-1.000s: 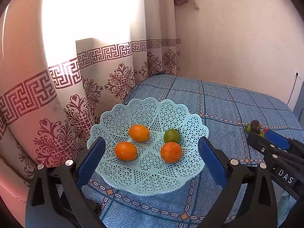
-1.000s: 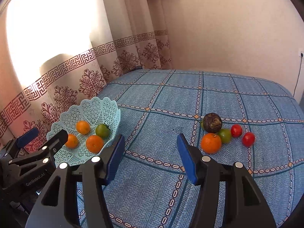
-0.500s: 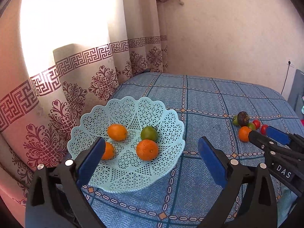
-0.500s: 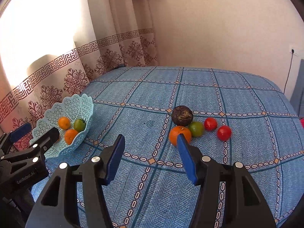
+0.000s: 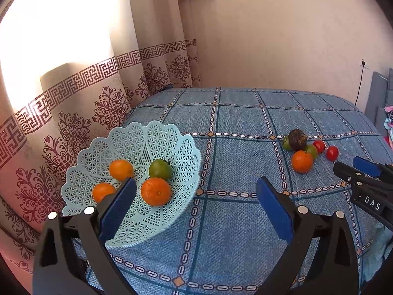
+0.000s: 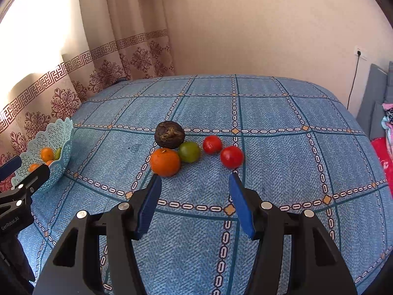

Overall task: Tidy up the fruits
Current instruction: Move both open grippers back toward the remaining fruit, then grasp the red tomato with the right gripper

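Note:
A light blue lattice basket (image 5: 172, 142) (image 6: 57, 132) stands at the bed's left edge, holding three oranges (image 5: 156, 191) and a green fruit (image 5: 160, 169). My left gripper (image 5: 195, 198) hovers open just in front of it, empty. Farther right on the blue bedspread lies a cluster: an orange (image 6: 165, 162) (image 5: 302, 161), a dark brown wrinkled fruit (image 6: 169, 134), a green fruit (image 6: 189, 152) and two red tomatoes (image 6: 212, 144) (image 6: 231, 156). My right gripper (image 6: 195, 191) is open and empty, just short of the orange and green fruit.
A patterned curtain (image 5: 81, 103) hangs close behind the basket along the left. A plain wall (image 6: 258, 24) backs the bed, with a socket and cable (image 6: 356, 73) at right. Grey cushions and coloured cloth (image 6: 383, 123) sit past the bed's right edge.
Both grippers have swung to the right. The basket slid left in both views, and the fruit cluster now lies straight ahead of the right gripper, much closer. Both stayed open.

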Demonstrator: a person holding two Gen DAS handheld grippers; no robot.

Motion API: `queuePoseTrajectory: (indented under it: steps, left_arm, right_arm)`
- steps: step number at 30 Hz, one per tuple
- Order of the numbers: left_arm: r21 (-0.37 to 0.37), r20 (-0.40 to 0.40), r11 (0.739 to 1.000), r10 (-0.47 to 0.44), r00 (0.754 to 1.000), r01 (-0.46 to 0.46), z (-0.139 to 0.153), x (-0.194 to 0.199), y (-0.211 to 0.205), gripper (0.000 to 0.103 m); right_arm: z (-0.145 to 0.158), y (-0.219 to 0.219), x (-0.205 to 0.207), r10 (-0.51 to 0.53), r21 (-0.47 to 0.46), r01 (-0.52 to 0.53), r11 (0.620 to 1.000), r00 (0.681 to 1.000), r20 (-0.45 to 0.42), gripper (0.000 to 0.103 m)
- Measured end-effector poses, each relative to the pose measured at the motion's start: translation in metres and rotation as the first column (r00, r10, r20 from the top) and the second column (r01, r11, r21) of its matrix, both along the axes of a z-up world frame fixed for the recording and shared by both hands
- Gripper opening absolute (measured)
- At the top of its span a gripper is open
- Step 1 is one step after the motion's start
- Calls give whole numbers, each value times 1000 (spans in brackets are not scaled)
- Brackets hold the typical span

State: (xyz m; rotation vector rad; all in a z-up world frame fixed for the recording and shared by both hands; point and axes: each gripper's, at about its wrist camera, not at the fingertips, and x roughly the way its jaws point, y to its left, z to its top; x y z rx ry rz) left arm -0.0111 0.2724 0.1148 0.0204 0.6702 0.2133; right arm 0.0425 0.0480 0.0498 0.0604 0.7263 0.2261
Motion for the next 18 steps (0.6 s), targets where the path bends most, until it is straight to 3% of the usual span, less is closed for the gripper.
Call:
queuePoseTrajectory:
  steps: [12, 18]
  left_arm:
    - [23, -33, 996, -85, 996, 86, -8, 16, -32, 99]
    - [18, -46, 995, -100, 994, 101, -10, 25, -38, 99]
  right_arm:
    - [-24, -36, 47, -64, -12, 63, 998, 995, -79, 57]
    - [-33, -33, 69, -56, -37, 52, 998, 993, -103, 57]
